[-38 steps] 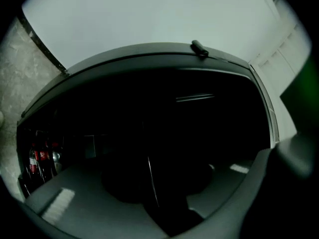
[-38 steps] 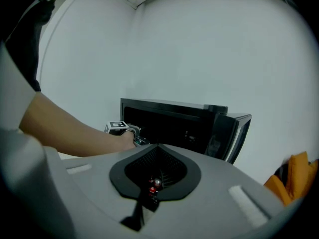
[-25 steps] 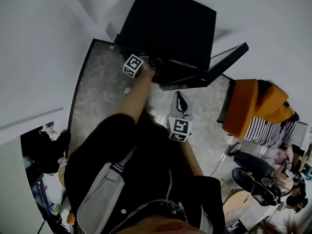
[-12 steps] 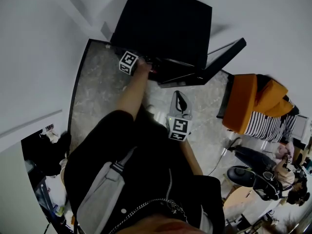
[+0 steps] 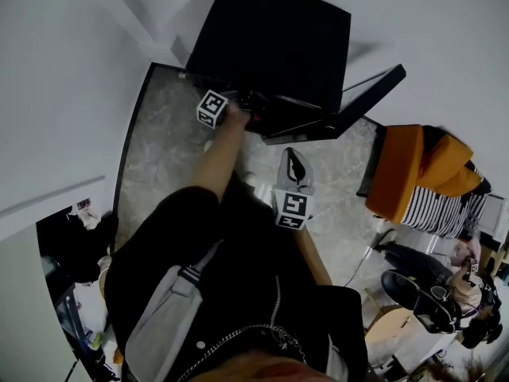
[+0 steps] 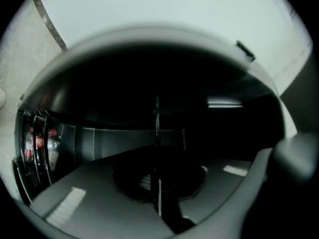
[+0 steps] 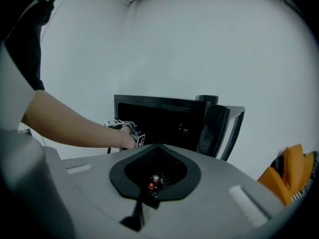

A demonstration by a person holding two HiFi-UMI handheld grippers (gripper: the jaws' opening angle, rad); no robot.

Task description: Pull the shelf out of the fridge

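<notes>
- Reaching into the open black fridge (image 5: 274, 46), the left tool (image 6: 157, 183) has just been closing its jaws and now clenches the thin edge of the shelf (image 6: 156, 118), which sits inside the dark cabinet.
- Right tool (image 7: 155, 176), clenched on nothing, hangs well back from the fridge, aimed towards it.
- Red-labelled bottles (image 6: 39, 146) show inside, beside the shelf.

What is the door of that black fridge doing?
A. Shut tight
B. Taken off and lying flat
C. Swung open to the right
C: the fridge has its door swung out at the right side, leaving the dark inside open to view.
</notes>
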